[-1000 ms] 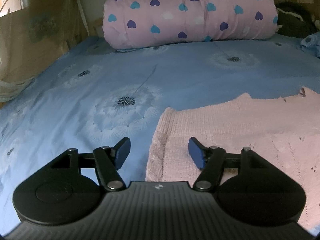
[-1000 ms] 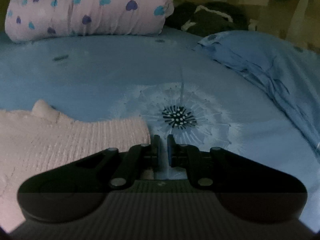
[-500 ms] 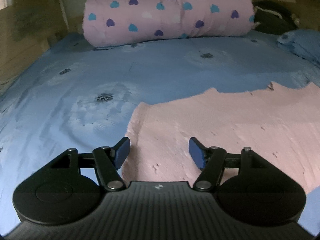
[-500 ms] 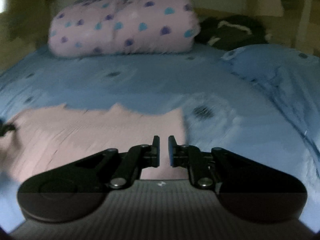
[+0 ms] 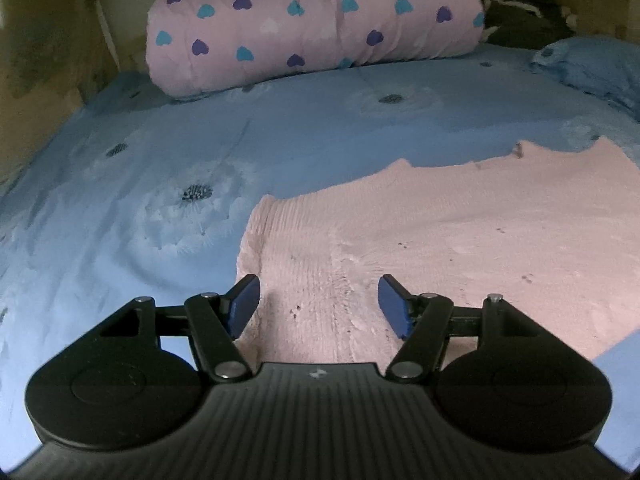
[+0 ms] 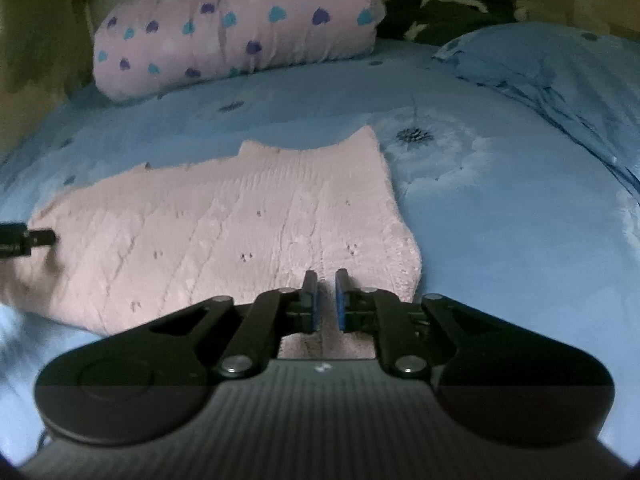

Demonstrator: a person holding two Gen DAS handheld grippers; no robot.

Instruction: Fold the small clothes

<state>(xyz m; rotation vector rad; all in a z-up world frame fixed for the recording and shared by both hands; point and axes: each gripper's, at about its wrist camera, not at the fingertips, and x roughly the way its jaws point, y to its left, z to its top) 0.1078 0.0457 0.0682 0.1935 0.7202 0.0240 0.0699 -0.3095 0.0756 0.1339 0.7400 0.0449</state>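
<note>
A: What is laid out on the bed?

B: A pink knitted garment (image 5: 440, 240) is spread flat on a blue bedsheet (image 5: 120, 240) printed with dandelion heads. In the right wrist view the same garment (image 6: 224, 232) is seen lying left of centre, its far edge cut into two raised points, with the bedsheet (image 6: 500, 220) exposed to its right.

A: How is the left gripper presented?

B: The left gripper (image 5: 318, 306) is shown released, its blue pads (image 5: 244, 306) set wide apart above the near left part of the garment. Nothing is pinched between them. Whether the pads touch the knit cannot be told.

A: And the right gripper?

B: The right gripper (image 6: 325, 300) is shown with a narrow gap between its pads (image 6: 311, 300); the jaws have just been opening. Pink knit is seen through the gap, near the garment's right edge, but no fabric is clamped. A dark part of the left gripper (image 6: 24, 240) is visible at the left margin of this view, over the garment's far side.

A: What lies beyond the garment?

B: A pink rolled quilt with purple and teal hearts (image 5: 312, 20) is placed at the head of the bed. A dark bundle of cloth (image 6: 452, 8) is seen to its right, and a blue pillow (image 6: 552, 68) is set along the right side.
</note>
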